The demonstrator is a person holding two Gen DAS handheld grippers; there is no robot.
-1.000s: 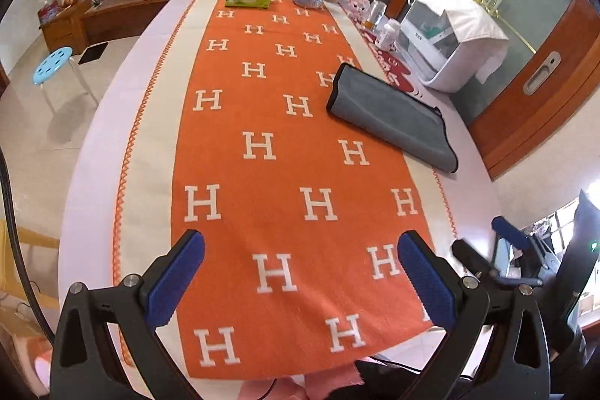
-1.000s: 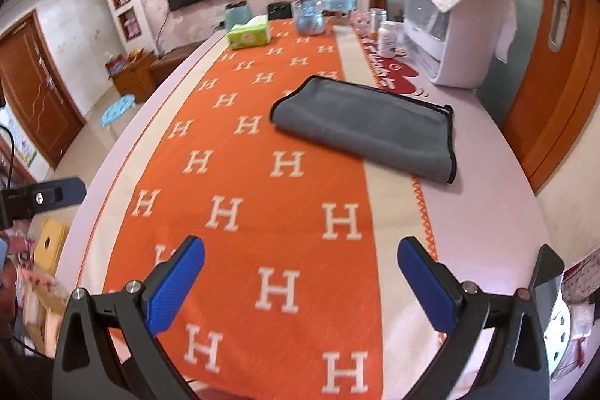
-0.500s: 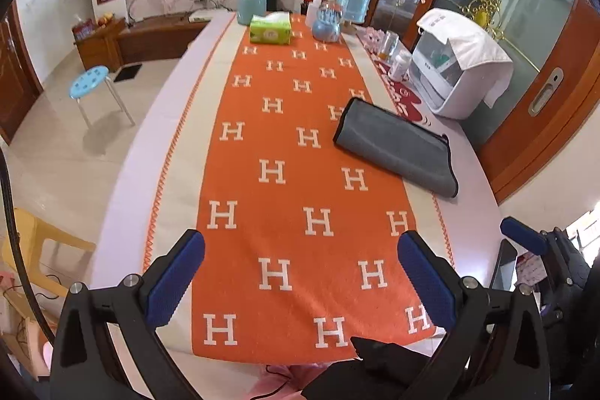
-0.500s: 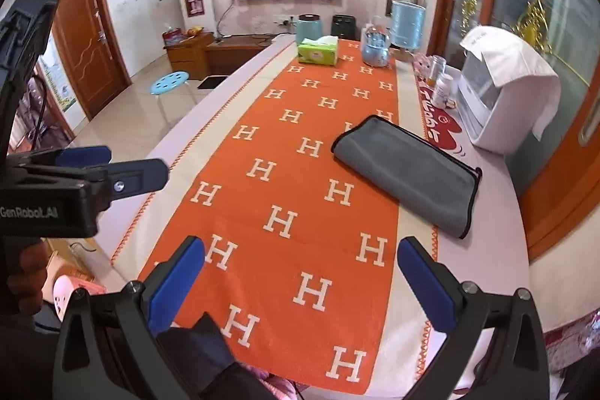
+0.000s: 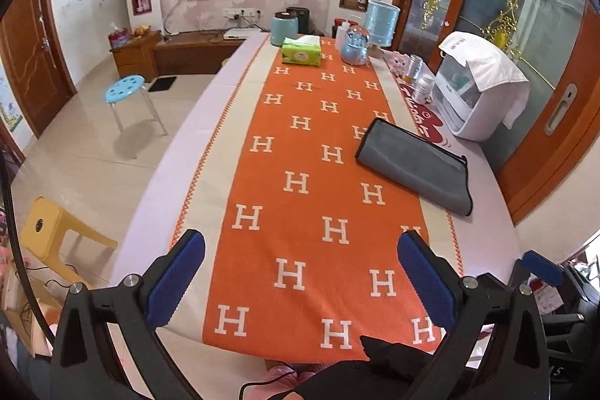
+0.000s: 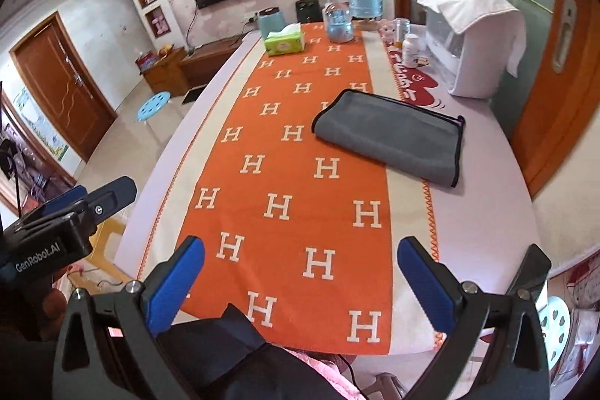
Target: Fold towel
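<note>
A grey towel with black edging lies folded in a long rectangle on the right side of the table, partly on the orange H-patterned runner. It also shows in the right wrist view. My left gripper is open and empty, held above the table's near edge, well back from the towel. My right gripper is open and empty too, also over the near edge. The left gripper's body shows at the left of the right wrist view.
A white appliance with a cloth on it stands right of the towel. A green tissue box, blue jars and bottles stand at the far end. A blue stool and yellow stool stand left of the table.
Both grippers have pulled back and up from the table, so more of the room shows. The towel has not moved. Both stay open.
</note>
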